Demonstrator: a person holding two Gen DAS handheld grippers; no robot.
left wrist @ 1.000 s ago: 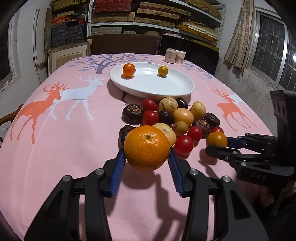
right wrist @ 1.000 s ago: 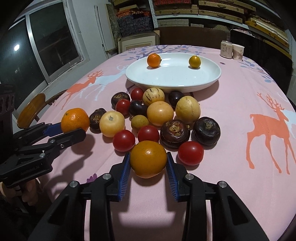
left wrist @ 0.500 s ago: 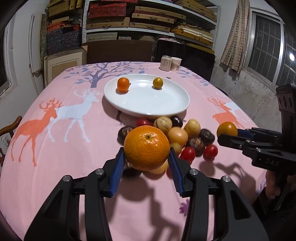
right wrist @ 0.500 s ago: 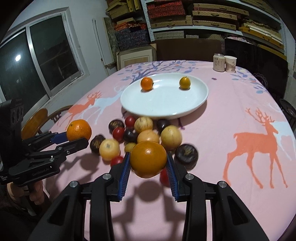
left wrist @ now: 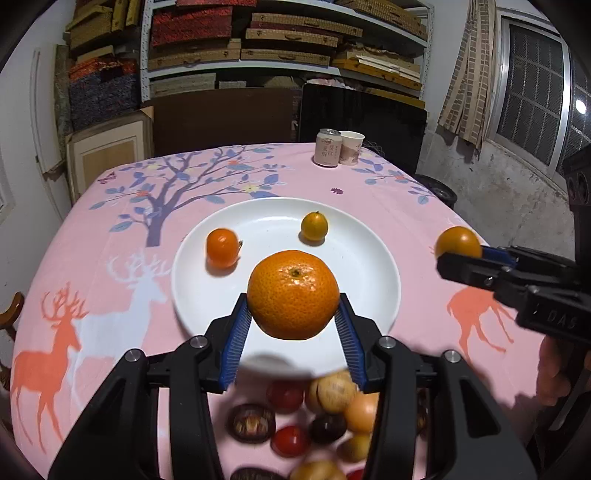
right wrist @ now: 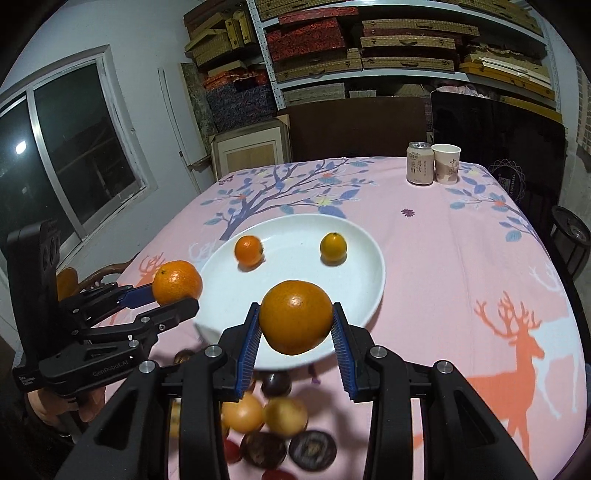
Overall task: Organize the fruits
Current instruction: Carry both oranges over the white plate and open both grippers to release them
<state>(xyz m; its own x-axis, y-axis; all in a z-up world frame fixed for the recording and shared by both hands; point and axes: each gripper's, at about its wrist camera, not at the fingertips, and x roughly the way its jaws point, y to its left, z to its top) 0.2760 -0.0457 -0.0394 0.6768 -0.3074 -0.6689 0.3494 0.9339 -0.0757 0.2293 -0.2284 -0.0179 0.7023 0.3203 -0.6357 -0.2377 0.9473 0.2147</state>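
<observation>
The mandarin point(left wrist: 293, 294) sits mid-frame, pinched between the left gripper's point(left wrist: 293, 321) blue pads, in front of the white plate point(left wrist: 373, 266). In the right wrist view, a darker orange fruit point(right wrist: 295, 316) is clamped centre-frame by the right gripper point(right wrist: 295, 332), fingers spread only fruit-wide, low over the plate's near rim.

Both cams ride on the hand-held grippers, looking forward along the fingers and slightly down at the tabletop point(left wrist: 92, 258) from close up. The left view faces the white plate point(left wrist: 373, 258) head-on; the right view sees it from the right. Both share the plate, the drink can point(right wrist: 419, 163) and the shelves point(left wrist: 288, 33) behind.
</observation>
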